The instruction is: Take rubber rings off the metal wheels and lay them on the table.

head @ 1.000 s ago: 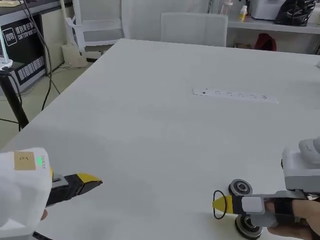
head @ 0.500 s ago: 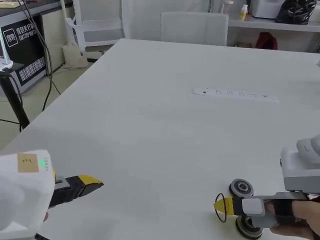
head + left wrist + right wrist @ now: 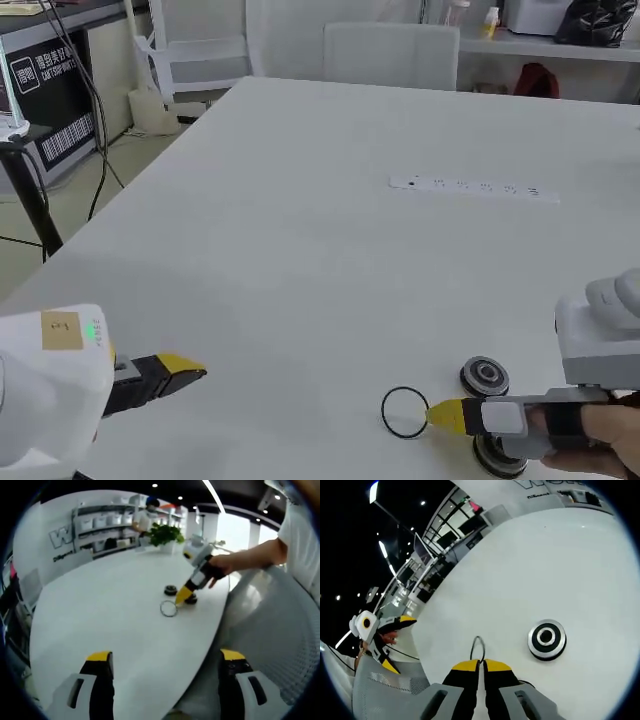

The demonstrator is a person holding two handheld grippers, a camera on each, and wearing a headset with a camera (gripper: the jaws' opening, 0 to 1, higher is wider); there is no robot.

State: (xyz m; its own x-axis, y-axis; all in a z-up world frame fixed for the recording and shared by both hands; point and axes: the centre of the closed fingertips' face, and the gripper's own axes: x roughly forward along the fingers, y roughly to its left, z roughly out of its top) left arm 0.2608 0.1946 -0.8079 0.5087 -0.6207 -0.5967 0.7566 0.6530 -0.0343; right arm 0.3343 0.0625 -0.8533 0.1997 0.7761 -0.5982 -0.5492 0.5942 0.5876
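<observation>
— What are the fingers [image 3: 466, 666] of the right gripper [image 3: 440, 413] doing?
— They are pressed together. They pinch the near edge of a thin black rubber ring [image 3: 405, 412].
— And the left gripper [image 3: 182, 368]?
— Its fingers [image 3: 100, 656] are wide apart, with nothing between them. It is by the near left corner of the desk [image 3: 300, 230], well apart from the right gripper.
— What is the biggest thing here?
— The white desk. A white chair [image 3: 390, 55] stands at its far side. A long white power strip [image 3: 470, 188] lies on the far right part.
— Where are the metal wheels?
— Both are on the near right part of the desk. The far wheel [image 3: 485, 377] lies flat just behind the right gripper. The near wheel [image 3: 497, 455] is partly hidden under that gripper.
— And the rubber ring?
— It is off the wheels, just to their left, low at the desk top. I cannot tell if it touches the desk.
</observation>
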